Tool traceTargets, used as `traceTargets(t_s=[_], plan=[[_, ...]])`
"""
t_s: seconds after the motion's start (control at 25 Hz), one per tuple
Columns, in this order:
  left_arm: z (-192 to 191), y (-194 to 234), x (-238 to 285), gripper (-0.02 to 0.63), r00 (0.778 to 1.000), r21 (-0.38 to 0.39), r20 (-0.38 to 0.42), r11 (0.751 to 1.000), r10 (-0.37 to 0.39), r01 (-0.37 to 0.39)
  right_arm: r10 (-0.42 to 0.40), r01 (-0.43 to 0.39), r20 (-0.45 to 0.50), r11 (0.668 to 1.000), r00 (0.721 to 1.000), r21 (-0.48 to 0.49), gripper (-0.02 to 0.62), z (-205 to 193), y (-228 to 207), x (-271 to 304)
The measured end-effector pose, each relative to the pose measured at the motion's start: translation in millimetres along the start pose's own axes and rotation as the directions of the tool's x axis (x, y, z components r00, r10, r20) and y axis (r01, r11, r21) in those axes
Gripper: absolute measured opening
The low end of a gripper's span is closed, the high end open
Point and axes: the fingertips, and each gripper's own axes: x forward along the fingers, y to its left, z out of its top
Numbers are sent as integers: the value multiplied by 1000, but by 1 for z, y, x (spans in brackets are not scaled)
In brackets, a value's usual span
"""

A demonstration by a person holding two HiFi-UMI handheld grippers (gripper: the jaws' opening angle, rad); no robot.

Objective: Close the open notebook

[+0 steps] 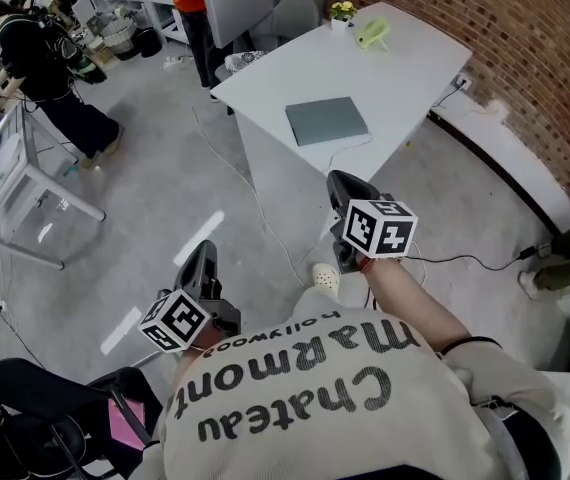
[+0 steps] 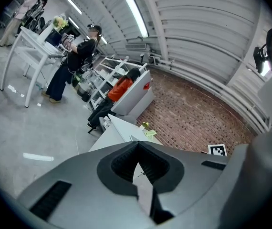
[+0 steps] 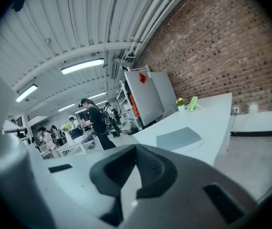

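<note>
The grey notebook (image 1: pixel 327 120) lies shut and flat on the white table (image 1: pixel 405 78); in the right gripper view the notebook (image 3: pixel 179 138) sits ahead on the tabletop. My right gripper (image 1: pixel 340 183) hangs in the air short of the table's near edge, clear of the notebook, jaws shut and empty (image 3: pixel 136 149). My left gripper (image 1: pixel 201 260) is lower left over the floor, far from the table, its jaws (image 2: pixel 138 144) meeting at the tips with nothing between them.
A small potted plant (image 1: pixel 342 12) and a green object (image 1: pixel 372 34) stand at the table's far end. A brick wall (image 1: pixel 525 58) runs along the right. Cables (image 1: pixel 255 203) trail on the floor. A person in black (image 1: pixel 35 58) stands by a white frame table (image 1: pixel 25 188) at left.
</note>
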Motion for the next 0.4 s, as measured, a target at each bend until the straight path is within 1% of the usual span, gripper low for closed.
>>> traceTargets(t_s=[0.4], plan=[[-6,0,14,2,1000,-1,-16,1000,-3,3,-14,14,2,1000,1000,16,3,-1,-16,6]])
